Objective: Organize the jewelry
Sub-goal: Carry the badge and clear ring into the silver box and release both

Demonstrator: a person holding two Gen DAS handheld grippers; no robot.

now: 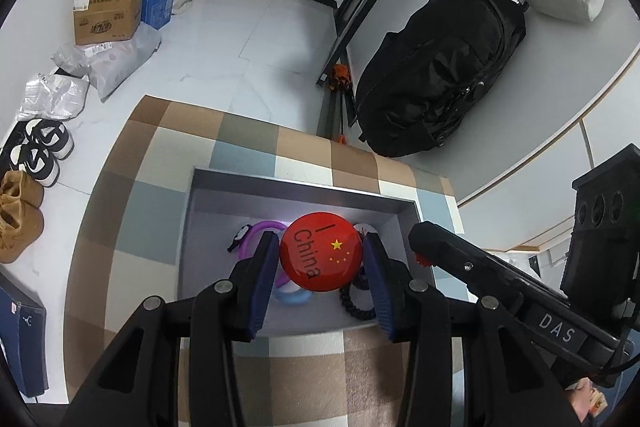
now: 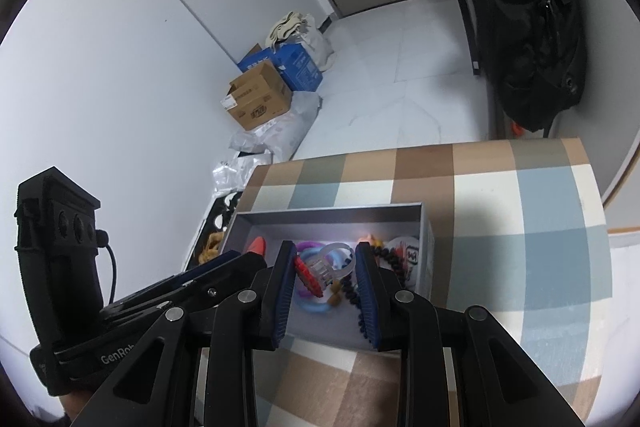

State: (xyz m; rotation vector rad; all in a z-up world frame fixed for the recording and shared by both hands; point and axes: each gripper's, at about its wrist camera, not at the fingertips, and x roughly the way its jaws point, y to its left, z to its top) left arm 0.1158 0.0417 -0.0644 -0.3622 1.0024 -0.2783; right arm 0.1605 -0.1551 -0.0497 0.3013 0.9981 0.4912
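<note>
Between my left gripper's (image 1: 321, 259) pads sits the red badge (image 1: 320, 251), held above the grey box (image 2: 328, 217). Rightward, my right gripper (image 2: 326, 267) pinches a clear ring with a red piece (image 2: 320, 269) over that box. Bracelets (image 2: 316, 301) already lie inside, so I judge sorting nearly done; these two pieces remain.

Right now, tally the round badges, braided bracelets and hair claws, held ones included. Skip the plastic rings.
Round badges: 2, the red badge and the white badge
Braided bracelets: 1, the black braided bracelet
Hair claws: 1, the clear-and-red hair claw
Total: 4
</note>
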